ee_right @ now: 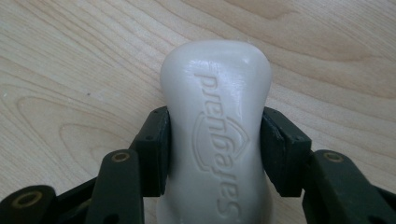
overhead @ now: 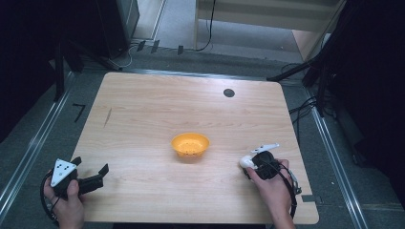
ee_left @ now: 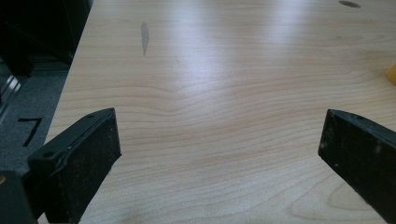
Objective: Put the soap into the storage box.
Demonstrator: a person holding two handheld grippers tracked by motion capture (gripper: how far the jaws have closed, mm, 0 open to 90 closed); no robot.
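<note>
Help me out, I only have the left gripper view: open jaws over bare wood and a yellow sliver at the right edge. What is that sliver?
Observer: An orange-yellow bowl standing mid-table, seen from the high view.
Operator: Anything in it?
Observer: Nothing visible inside; small holes dot its bottom.
Operator: What is the other hand doing?
Observer: The right gripper is shut on a white soap bar, jaws pressing its narrowed sides.
Operator: Where is that relative to the bowl?
Observer: In the high view the soap sits right of the bowl and nearer the person, apart from it.
</note>
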